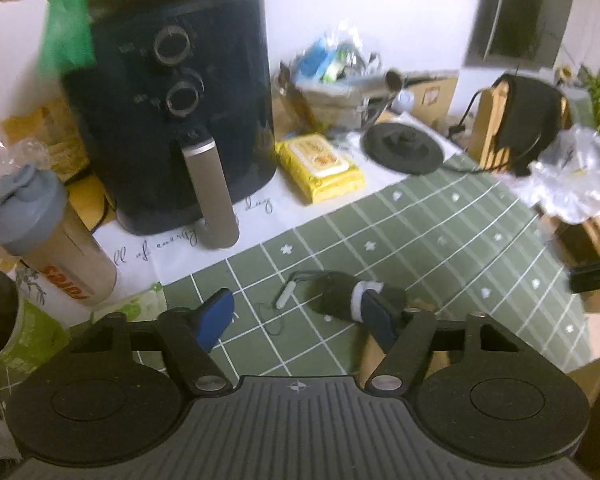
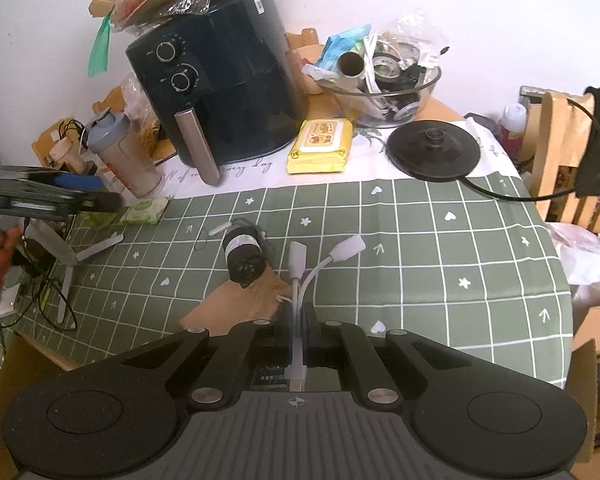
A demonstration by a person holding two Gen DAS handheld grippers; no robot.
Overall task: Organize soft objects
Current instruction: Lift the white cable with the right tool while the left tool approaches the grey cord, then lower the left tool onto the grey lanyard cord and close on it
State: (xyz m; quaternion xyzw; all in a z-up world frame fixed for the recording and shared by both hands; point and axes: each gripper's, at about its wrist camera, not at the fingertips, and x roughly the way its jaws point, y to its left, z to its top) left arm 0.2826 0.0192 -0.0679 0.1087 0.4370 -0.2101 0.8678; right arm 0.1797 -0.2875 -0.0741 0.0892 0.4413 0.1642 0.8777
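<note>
Pinching a white adapter cable (image 2: 300, 280) in our right gripper (image 2: 299, 344), we see its two plugs fork out ahead. Our left gripper (image 1: 300, 316) hangs wide open over the desk (image 1: 440, 232), a rolled black sock (image 1: 340, 294) touching its right finger.

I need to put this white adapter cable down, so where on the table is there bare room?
The green checked cloth is bare right of the black roll, in front of the kettle base, out to the table's right edge. The back is crowded: air fryer, yellow wipes pack, glass bowl. The right hand-held gripper holds the white adapter cable.
</note>
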